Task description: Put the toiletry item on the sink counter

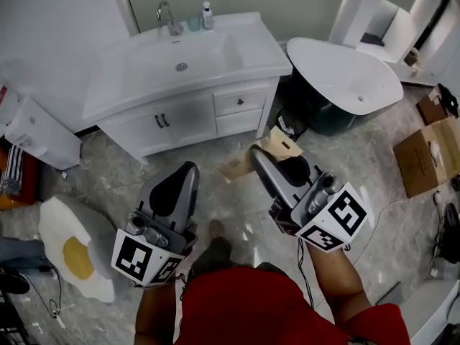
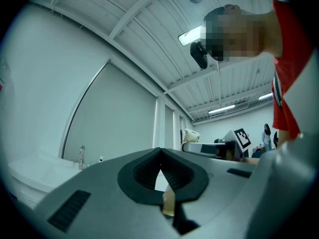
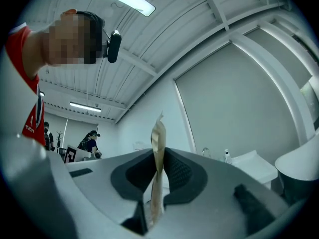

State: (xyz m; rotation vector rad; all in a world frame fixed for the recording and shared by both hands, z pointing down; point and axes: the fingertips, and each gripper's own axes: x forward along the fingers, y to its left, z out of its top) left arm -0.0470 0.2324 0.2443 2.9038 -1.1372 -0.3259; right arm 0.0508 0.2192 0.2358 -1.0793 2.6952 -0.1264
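My right gripper (image 1: 259, 154) is held at waist height over the floor, shut on a thin tan sachet (image 1: 282, 146). In the right gripper view the sachet (image 3: 158, 133) stands upright, pinched between the dark pads (image 3: 175, 172) of the right gripper (image 3: 158, 156). The white sink counter (image 1: 251, 56) lies ahead, well apart from both grippers. My left gripper (image 1: 188, 168) hangs beside the right one, its jaws together. In the left gripper view its tips (image 2: 160, 152) touch; a tan sliver (image 2: 168, 203) shows low in the gap, and I cannot tell what it is.
On the counter stand a faucet (image 1: 168, 16), a teal cup (image 1: 193, 23) and a pump bottle (image 1: 207, 14). A white freestanding basin (image 1: 352, 74) is on the right, cardboard boxes (image 1: 428, 153) beyond it. A cardboard scrap (image 1: 233, 168) and an egg-shaped mat (image 1: 72, 254) lie on the floor.
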